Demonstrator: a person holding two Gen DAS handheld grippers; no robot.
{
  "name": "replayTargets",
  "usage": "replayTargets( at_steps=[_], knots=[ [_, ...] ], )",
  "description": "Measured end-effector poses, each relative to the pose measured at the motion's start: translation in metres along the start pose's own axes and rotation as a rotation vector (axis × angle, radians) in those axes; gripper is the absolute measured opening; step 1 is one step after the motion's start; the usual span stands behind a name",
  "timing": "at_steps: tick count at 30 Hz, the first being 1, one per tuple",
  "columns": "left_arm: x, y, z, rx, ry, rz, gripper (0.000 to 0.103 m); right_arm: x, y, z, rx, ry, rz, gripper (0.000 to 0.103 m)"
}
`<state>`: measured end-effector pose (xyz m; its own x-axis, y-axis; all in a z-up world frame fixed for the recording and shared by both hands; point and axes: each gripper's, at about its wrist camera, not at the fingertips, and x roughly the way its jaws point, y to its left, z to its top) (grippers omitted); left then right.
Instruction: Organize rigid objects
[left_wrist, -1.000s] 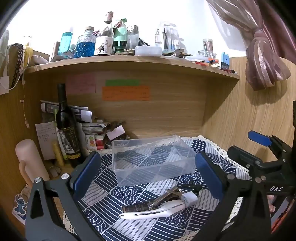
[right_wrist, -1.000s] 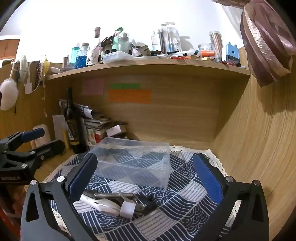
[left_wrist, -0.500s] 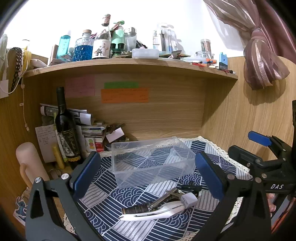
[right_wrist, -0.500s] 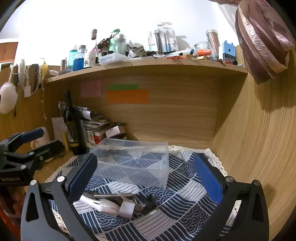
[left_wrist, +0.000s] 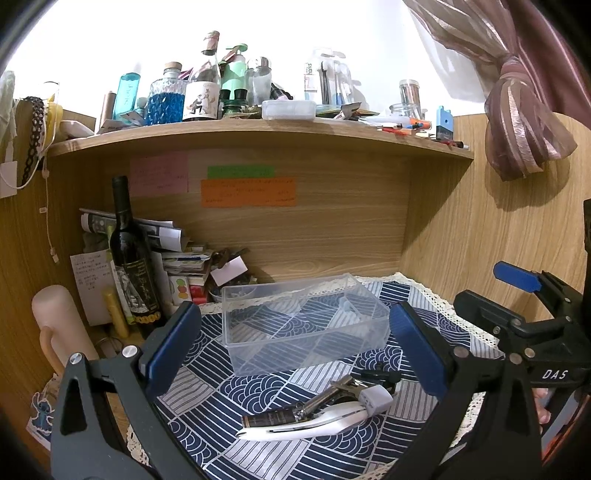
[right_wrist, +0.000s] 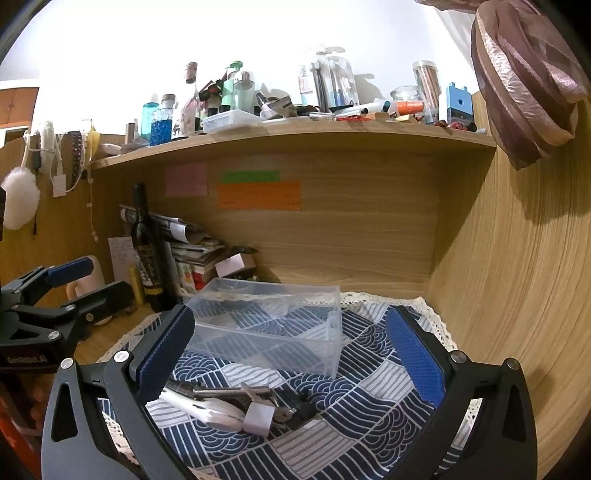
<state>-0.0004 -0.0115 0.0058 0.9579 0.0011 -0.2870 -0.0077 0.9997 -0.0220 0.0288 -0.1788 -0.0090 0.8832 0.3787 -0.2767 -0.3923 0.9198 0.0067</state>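
Both grippers hang spread wide with nothing between their pads: the left gripper (left_wrist: 291, 350) and the right gripper (right_wrist: 290, 354) each frame the clear box (left_wrist: 303, 325), which sits on the patterned cloth (left_wrist: 413, 302) and looks empty.

The task's things lie in a small heap (left_wrist: 317, 410) on the cloth just in front of the box: a white-handled tool, a metal piece, a white block and something dark, all touching or overlapping. What each one is I cannot tell for sure.

The main risk, as I judge it, is that tangle. A pinch on one piece may drag its neighbours, or slip off the smooth, curved handle. The box is light and near the heap; a nudge from a finger could shove it back toward the bottle (left_wrist: 133, 266). The cloth may also bunch under a low approach.
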Motion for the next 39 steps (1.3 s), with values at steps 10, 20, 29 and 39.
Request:
replayTargets(
  at_steps=[10, 20, 29, 39],
  knots=[
    [-0.0009, 0.0002, -0.0004, -0.005, 0.001, -0.005, 0.103, -0.0019, 0.0021, -0.0002, 0.0, -0.005, 0.005, 0.103],
    [-0.0007, -0.0003, -0.0003, -0.004, 0.001, -0.002, 0.103, -0.0016, 0.0029, -0.0003, 0.002, -0.002, 0.007, 0.103],
    [-0.0007, -0.0014, -0.0004, -0.003, 0.002, -0.007, 0.103, -0.0012, 0.0039, 0.0004, -0.001, -0.005, 0.009, 0.103],
    [-0.0005, -0.0025, -0.0005, -0.004, 0.002, -0.009, 0.103, -0.0006, 0.0056, 0.0011, -0.004, -0.004, 0.014, 0.103]
  ],
)
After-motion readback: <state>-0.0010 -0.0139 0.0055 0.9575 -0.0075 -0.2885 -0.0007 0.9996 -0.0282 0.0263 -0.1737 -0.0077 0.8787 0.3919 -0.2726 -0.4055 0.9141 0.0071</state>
